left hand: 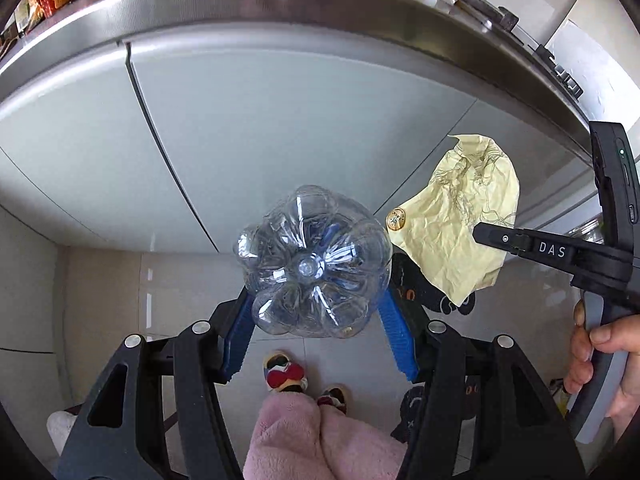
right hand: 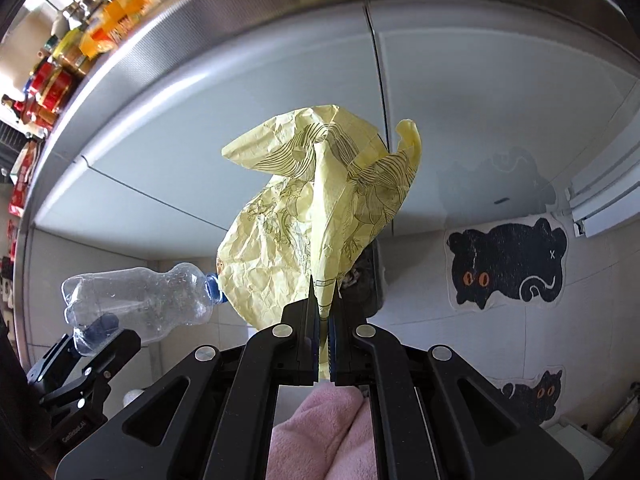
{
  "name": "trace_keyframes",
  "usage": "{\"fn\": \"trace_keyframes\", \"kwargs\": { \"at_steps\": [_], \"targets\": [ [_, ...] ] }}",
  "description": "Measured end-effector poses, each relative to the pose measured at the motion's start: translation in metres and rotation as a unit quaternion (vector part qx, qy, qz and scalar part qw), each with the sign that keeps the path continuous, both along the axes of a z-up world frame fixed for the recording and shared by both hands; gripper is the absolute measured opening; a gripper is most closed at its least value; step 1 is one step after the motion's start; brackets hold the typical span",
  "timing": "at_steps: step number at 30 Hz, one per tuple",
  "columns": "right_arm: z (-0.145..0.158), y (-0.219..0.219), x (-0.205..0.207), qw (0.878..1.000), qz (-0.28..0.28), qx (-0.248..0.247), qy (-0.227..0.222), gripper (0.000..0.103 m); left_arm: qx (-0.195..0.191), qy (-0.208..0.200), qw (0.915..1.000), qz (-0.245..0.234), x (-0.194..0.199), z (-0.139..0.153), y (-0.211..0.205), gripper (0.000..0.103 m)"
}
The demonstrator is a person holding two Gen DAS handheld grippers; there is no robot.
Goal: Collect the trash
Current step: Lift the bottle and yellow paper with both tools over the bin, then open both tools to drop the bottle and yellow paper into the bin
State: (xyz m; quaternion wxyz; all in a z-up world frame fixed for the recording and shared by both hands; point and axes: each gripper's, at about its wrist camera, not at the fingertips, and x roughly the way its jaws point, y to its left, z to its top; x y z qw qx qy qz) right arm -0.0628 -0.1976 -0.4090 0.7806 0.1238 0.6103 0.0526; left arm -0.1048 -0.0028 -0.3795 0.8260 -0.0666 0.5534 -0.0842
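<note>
Left wrist view shows me the left gripper (left hand: pixel 316 300) clamped across a clear plastic bottle (left hand: pixel 312 264), blue pads pressing its sides, the bottle's moulded base facing the lens. Off to the right in that view, the right gripper (left hand: pixel 480 234) pinches a crumpled yellow paper wrapper (left hand: pixel 456 224), held up in the air beside the bottle; a hand (left hand: pixel 600 356) grips its handle.

From the right wrist view I get the same: the right gripper's jaws are pressed nearly together on a fold of the wrapper, which billows up ahead of the fingers, and the bottle hangs to the left with its blue cap close to the wrapper's edge (touching or just apart, I cannot tell).

My judgement on progress: both pieces of trash are picked up, so collection is done for these two; what is left is dropping them somewhere, and I see no bin in either view.

For room, the steel counter edge (left hand: pixel 280 12) juts out above the grey cabinet doors (left hand: pixel 260 120), so I would keep both loads clear of that lip. Below lie a tiled floor (left hand: pixel 120 288), a black cat-shaped mat (right hand: pixel 508 264), and the person's slippered feet (left hand: pixel 284 372) and pink fleece knees (left hand: pixel 320 436). Open space lies between cabinet front and knees.
</note>
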Motion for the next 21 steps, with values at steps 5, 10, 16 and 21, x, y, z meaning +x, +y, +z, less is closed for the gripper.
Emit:
{"fn": "trace_keyframes", "kwargs": {
  "at_steps": [5, 10, 16, 21],
  "targets": [
    [-0.052, 0.006, 0.017, 0.999, -0.004, -0.022, 0.031, 0.005, 0.008, 0.031, 0.9995, -0.005, 0.015, -0.054, -0.008, 0.055],
    [-0.091, 0.013, 0.034, 0.998, -0.008, -0.025, 0.049, 0.005, 0.006, 0.053, 0.9985, -0.013, 0.027, -0.094, -0.013, 0.055],
    [-0.124, 0.026, 0.05, 0.998, -0.005, -0.024, 0.065, 0.005, 0.001, 0.077, 0.9968, -0.018, 0.046, -0.138, -0.017, 0.055],
    [-0.143, 0.032, 0.059, 0.997, -0.011, -0.023, 0.076, 0.005, -0.009, 0.094, 0.9953, -0.02, 0.058, -0.162, -0.02, 0.055]
  ]
}}
